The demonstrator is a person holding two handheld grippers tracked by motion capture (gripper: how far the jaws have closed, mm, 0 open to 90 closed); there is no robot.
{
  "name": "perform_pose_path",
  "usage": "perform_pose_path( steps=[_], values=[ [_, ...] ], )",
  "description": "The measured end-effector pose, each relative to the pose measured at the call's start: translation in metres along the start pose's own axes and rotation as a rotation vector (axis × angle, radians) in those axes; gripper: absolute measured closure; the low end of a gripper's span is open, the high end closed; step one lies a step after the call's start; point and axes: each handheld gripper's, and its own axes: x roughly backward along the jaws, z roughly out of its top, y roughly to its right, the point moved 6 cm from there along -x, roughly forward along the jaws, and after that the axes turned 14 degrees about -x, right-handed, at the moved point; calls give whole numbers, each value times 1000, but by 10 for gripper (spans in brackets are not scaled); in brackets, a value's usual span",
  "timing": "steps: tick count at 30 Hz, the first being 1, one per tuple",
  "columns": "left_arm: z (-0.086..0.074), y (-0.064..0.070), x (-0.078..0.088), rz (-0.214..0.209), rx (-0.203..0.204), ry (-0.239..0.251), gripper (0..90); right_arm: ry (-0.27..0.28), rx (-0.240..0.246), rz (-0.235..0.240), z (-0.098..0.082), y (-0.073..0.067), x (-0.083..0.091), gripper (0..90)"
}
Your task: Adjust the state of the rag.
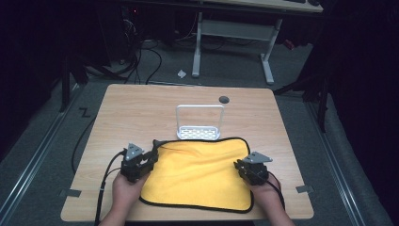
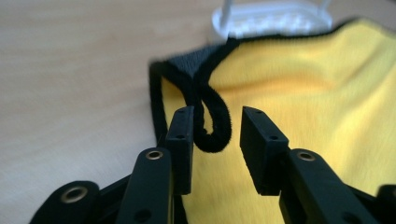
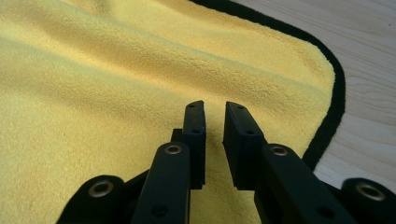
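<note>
**On the worktop, that folded corner looks ready to slip**

At the far-left corner of the yellow cloth [image 1: 200,169] the black hem [image 2: 212,126] loops up between the left claw [image 2: 217,128] pads, but they stand apart and aren't pinching it. Close too shallow and I reckon the loop pops out and flops flat. The right claw [image 3: 215,109] sits nearly closed with a thin gap, resting on the cloth's right side; whether it grips pile I can't tell. The cloth lies spread on the worktop [image 1: 141,108], fleecy, black-edged, just in front of a white rack [image 1: 199,123].
</note>
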Motion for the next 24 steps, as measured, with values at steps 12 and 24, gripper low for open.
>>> perform_pose_path(
  steps=[12, 24],
  values=[
    [-1, 1, 41, 22, 76, 150, 494, -24, -7, -5, -3, 2, -5, 794],
    [-22, 36, 12, -30, -54, -75, 686, -35, -9, -2, -4, 2, -6, 791]
  ],
)
